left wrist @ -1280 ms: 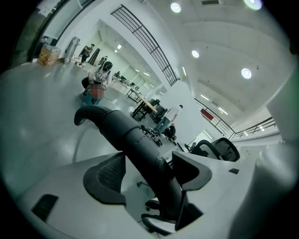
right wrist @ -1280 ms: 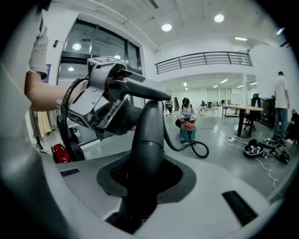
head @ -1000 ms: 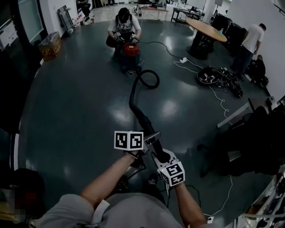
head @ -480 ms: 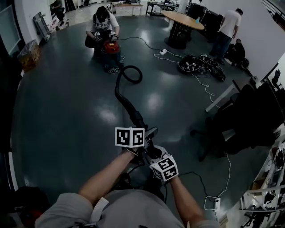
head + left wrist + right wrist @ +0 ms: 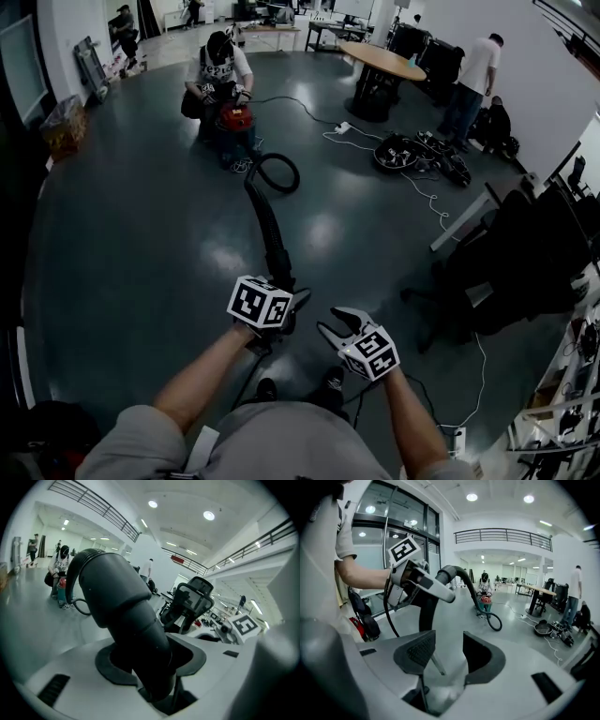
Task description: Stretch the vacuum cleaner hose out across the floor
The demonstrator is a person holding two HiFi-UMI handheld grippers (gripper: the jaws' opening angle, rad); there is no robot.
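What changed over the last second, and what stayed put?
The right claw opened, let go of the hose and swung off to the right, empty. The left claw rolled and closed onto the hose end. The hose still loops beside the red vacuum.

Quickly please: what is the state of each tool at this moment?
Left tool: just been closing, now closed on the curved end of the black plastic vacuum cleaner hose.
Right tool: just been opening, now open and empty.

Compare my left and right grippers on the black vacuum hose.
The left gripper has just been closing and clamps the black vacuum hose at its rigid end; the right gripper has just been opening, nothing between its jaws. Left carries the hose; right hangs beside it, apart. Both are white and two-jawed.
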